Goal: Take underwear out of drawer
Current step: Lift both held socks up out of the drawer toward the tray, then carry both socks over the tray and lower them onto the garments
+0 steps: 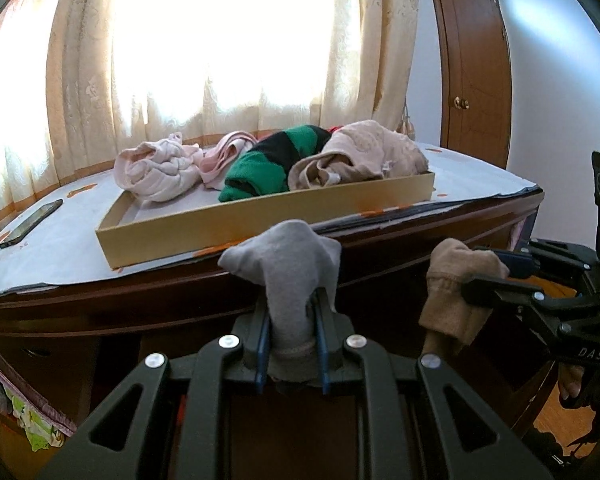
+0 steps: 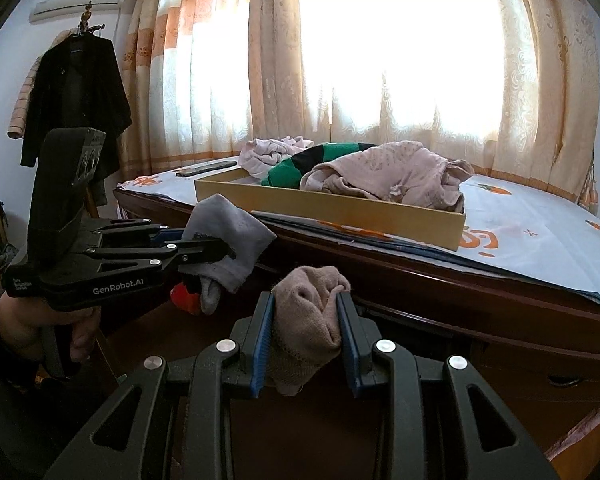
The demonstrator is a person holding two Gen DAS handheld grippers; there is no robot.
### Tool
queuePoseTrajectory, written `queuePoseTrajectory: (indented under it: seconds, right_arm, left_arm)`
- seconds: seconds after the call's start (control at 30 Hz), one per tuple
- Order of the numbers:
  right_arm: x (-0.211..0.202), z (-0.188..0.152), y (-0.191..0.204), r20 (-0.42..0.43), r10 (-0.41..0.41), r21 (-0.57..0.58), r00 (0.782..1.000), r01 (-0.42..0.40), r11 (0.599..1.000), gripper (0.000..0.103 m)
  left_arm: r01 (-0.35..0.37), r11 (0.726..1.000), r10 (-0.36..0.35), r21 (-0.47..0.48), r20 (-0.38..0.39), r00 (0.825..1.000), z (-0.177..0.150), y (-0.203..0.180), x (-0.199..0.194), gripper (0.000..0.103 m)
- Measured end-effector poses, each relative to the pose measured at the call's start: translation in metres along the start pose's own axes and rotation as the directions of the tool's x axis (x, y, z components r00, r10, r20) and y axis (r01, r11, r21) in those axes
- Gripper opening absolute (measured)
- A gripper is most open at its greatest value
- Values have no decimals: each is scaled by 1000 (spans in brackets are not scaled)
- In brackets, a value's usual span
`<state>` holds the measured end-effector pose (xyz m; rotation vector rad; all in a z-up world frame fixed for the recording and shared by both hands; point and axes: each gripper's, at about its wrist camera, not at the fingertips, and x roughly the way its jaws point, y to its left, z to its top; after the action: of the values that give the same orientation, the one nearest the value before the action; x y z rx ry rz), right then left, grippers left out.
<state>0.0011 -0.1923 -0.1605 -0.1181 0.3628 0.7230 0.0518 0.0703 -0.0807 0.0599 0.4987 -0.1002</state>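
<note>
My left gripper (image 1: 291,304) is shut on a grey bundled garment (image 1: 284,264), held in the air in front of the dark wooden dresser (image 1: 100,304). My right gripper (image 2: 306,304) is shut on a tan bundled garment (image 2: 308,312), level with it. Each gripper shows in the other's view: the right gripper (image 1: 484,272) with the tan garment (image 1: 456,292) at the right edge, the left gripper (image 2: 216,248) with the grey garment (image 2: 232,236) at the left. On the dresser top stands a shallow cardboard tray (image 1: 260,216) holding pink, green-and-black and beige clothes (image 1: 268,164).
A dark phone (image 1: 32,224) lies on the paper-covered dresser top, left of the tray. Curtains (image 1: 80,100) and a bright window stand behind. A wooden door (image 1: 476,80) is at the right. A black coat (image 2: 76,92) hangs at the left wall. A drawer with cloth (image 1: 32,416) shows low left.
</note>
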Motion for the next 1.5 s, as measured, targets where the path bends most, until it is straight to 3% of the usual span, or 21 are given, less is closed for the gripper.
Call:
queuePoseTrajectory:
  seconds: [0.83,1.5]
  right_arm:
    - [-18,-4,9,133,3,-65,991,6,998,33]
    - [-20,11,15,156,18,-84,988,-5,996,33]
  left_arm:
    - [6,1000,-3,-18,120,993,-1,2,-18,17]
    - [4,1000,0,-26,155,988,14,7,-31,17]
